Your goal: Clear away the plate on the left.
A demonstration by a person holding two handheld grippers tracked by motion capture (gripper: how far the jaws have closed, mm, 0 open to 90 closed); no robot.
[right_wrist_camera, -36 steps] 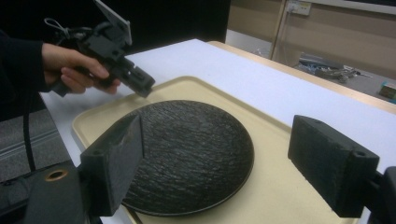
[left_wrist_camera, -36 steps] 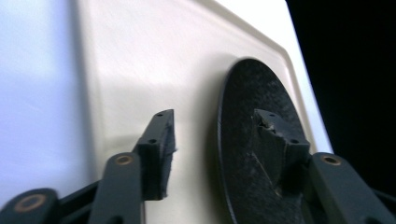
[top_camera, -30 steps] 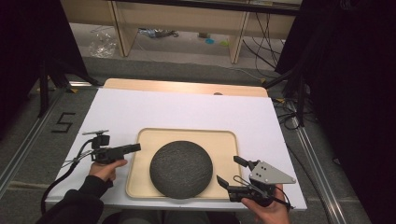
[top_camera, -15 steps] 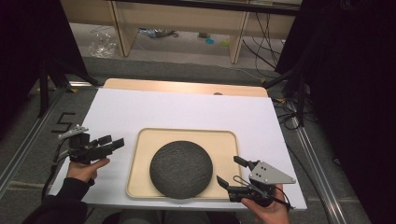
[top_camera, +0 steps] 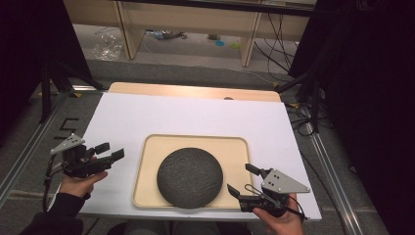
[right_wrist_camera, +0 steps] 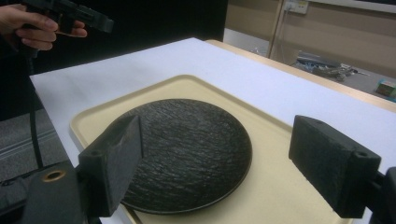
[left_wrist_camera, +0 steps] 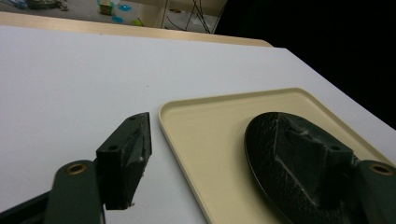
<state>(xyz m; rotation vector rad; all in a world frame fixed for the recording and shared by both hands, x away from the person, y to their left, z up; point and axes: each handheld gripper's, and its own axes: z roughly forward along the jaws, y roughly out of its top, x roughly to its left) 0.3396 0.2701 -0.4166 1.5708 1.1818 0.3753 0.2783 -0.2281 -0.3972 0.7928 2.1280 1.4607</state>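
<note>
A round black textured plate (top_camera: 190,177) lies in a beige tray (top_camera: 147,166) on the white table. My left gripper (top_camera: 111,152) hovers left of the tray, apart from its rim and pointing toward it. Its jaws have just been opening and stand open with nothing between them. In the left gripper view, the left gripper (left_wrist_camera: 212,126) frames the tray's corner (left_wrist_camera: 187,105) and the plate (left_wrist_camera: 266,140). My right gripper (top_camera: 241,178) sits at the tray's near right corner, open. In the right gripper view, the right gripper (right_wrist_camera: 219,154) has its jaws wide on either side of the plate (right_wrist_camera: 187,149), not touching it.
The white tabletop (top_camera: 195,117) stretches bare behind the tray, ending at a wooden strip (top_camera: 195,91). Metal rails (top_camera: 29,147) run along both sides of the table. Shelving legs and cables (top_camera: 279,29) stand on the floor beyond. The left hand and its gripper (right_wrist_camera: 88,16) appear far off.
My left gripper has drawn back leftward from the tray's left rim and risen a little, its jaws wider apart. The right gripper, tray and plate have stayed put.
</note>
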